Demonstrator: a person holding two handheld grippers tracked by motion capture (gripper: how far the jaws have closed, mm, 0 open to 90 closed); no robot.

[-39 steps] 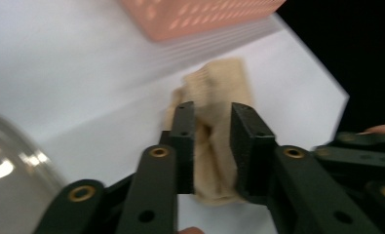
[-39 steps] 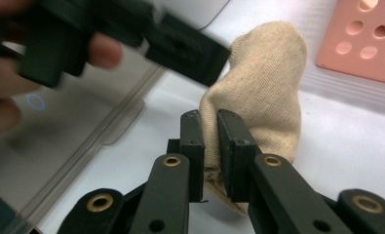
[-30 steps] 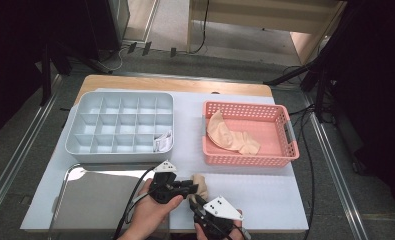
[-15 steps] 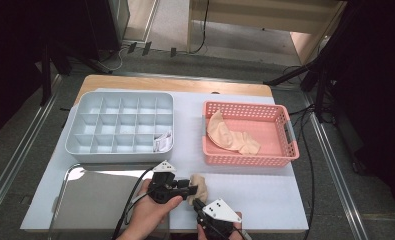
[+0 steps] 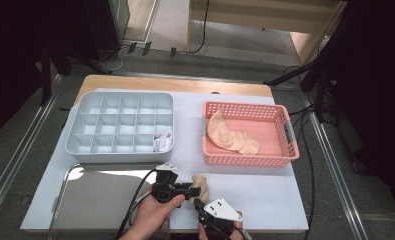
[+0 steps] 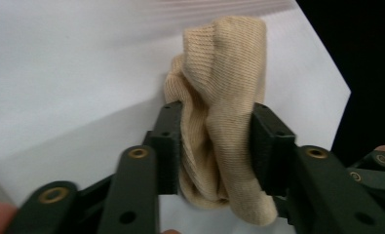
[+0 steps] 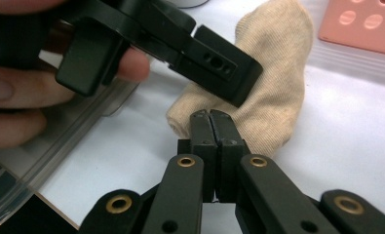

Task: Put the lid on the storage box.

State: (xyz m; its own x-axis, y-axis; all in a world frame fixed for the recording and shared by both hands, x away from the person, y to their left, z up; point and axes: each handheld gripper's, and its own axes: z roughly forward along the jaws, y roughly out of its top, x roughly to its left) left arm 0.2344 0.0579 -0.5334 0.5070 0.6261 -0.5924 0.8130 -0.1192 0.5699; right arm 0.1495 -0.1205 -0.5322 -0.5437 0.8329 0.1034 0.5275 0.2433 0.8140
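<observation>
While bunched, one beige sock (image 5: pixel 200 184).

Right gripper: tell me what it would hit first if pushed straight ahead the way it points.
The right gripper, jaws shut, points at the beige sock just ahead, which the left gripper clamps. It would likely meet the sock first; whether its tips already touch it is unclear.

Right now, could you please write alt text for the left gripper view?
Two black fingers of the left gripper squeeze a bunched beige sock from both sides, above a white table cover.
</observation>
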